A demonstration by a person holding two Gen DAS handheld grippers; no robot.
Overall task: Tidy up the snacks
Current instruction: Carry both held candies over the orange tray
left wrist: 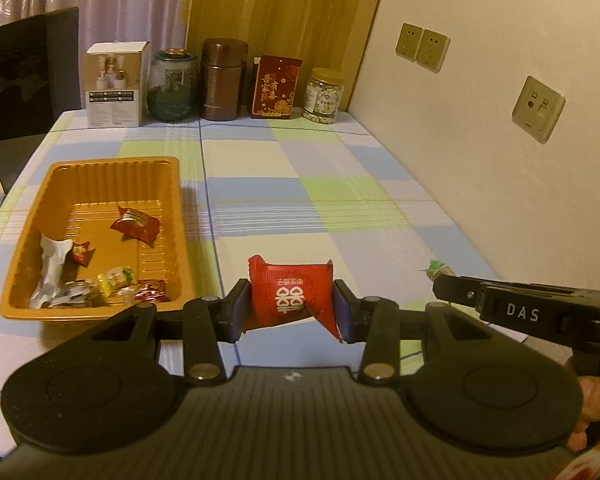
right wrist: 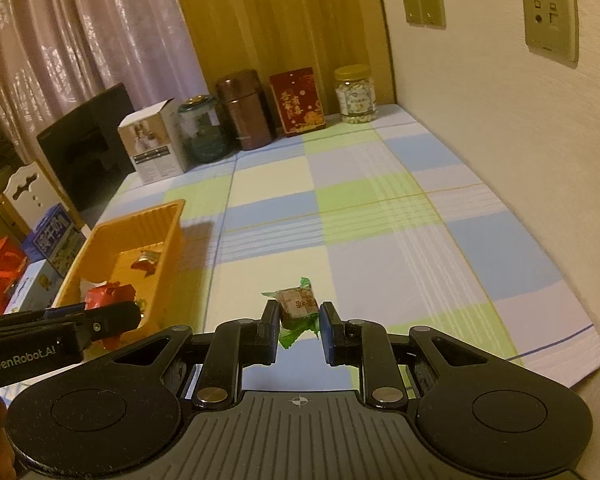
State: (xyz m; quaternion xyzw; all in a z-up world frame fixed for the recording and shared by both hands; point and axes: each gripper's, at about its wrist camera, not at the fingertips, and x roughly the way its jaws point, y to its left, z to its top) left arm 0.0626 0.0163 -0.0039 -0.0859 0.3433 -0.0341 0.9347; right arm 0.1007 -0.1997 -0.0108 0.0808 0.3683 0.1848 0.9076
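**Item count**

Trays: 1 orange tray [left wrist: 100, 168]. Snacks in tray: about 6 wrapped pieces, the near-end pile too jumbled for an exact count. Snacks outside tray: 2, one red packet [left wrist: 292, 298] and one green candy [right wrist: 298, 304]. Grippers: 2. Back row on bench: 1 white box [left wrist: 114, 84], 1 glass jar [left wrist: 172, 84], 1 brown canister [left wrist: 223, 80], 1 red box [left wrist: 275, 88], 1 plastic jar [left wrist: 324, 96]. Wall plates: 3.

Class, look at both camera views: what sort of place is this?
Probably a room in a home: a checked tablecloth covers the table, curtains hang behind, and jars and tins, like a lidded snack jar, line the wall.
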